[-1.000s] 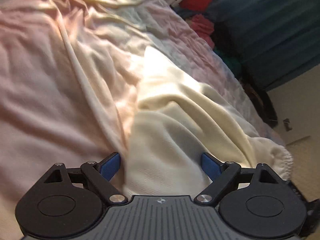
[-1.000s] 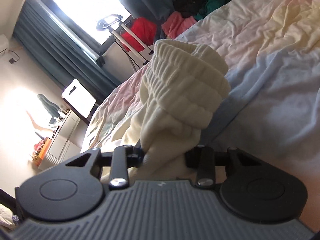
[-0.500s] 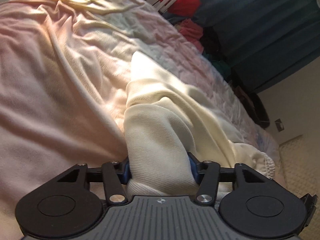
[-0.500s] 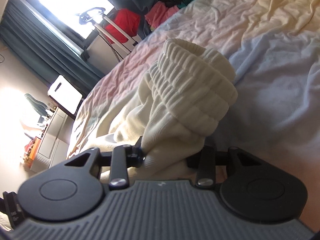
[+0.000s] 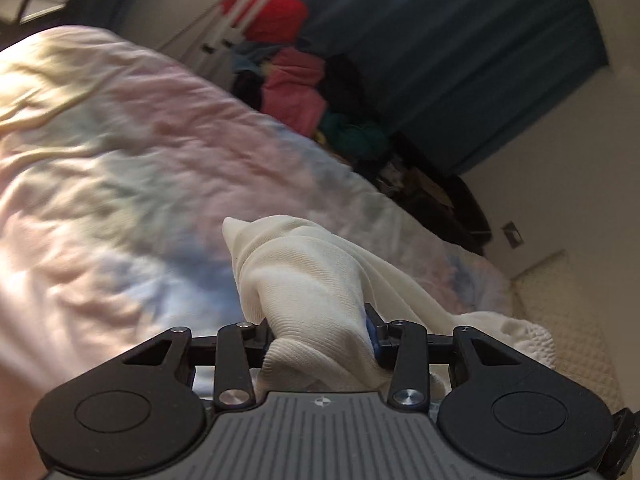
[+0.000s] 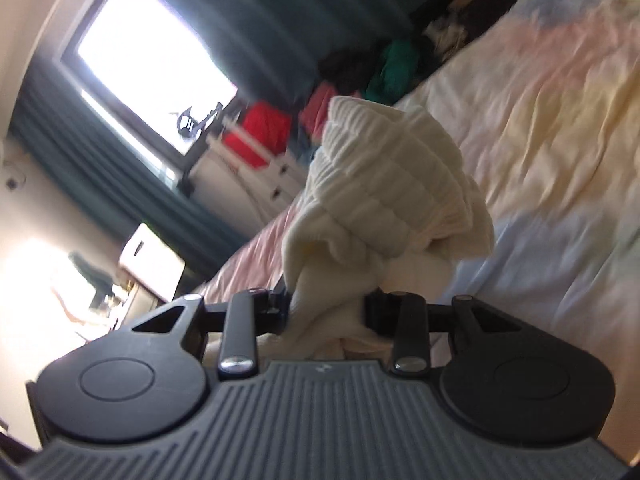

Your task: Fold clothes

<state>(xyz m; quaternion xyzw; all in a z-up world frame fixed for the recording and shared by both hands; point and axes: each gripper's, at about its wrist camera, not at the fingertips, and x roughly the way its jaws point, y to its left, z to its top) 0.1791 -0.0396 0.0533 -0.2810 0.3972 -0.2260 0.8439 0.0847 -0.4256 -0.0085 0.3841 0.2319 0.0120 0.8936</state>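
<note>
A cream knit garment (image 5: 312, 272) hangs lifted above the pastel bedspread (image 5: 120, 200). My left gripper (image 5: 320, 328) has a bunched fold of it between its blue pads; the jaws are closing and press on the cloth. In the right wrist view the garment's thick ribbed hem (image 6: 392, 184) stands up in a roll in front of my right gripper (image 6: 326, 304), which is shut on the gathered cloth below the roll. The rest of the garment trails down to the right in the left wrist view.
The bedspread (image 6: 560, 120) is wrinkled. Beyond the bed lie a pile of red, pink and green clothes (image 5: 296, 92), a white drying rack (image 5: 240, 20) and teal curtains (image 5: 460, 60). A bright window (image 6: 148, 60) and a white box (image 6: 152, 256) are at the left.
My left gripper went from open around the garment to closed on it. Both grippers have risen, lifting the cloth off the bed, and more of the room shows.
</note>
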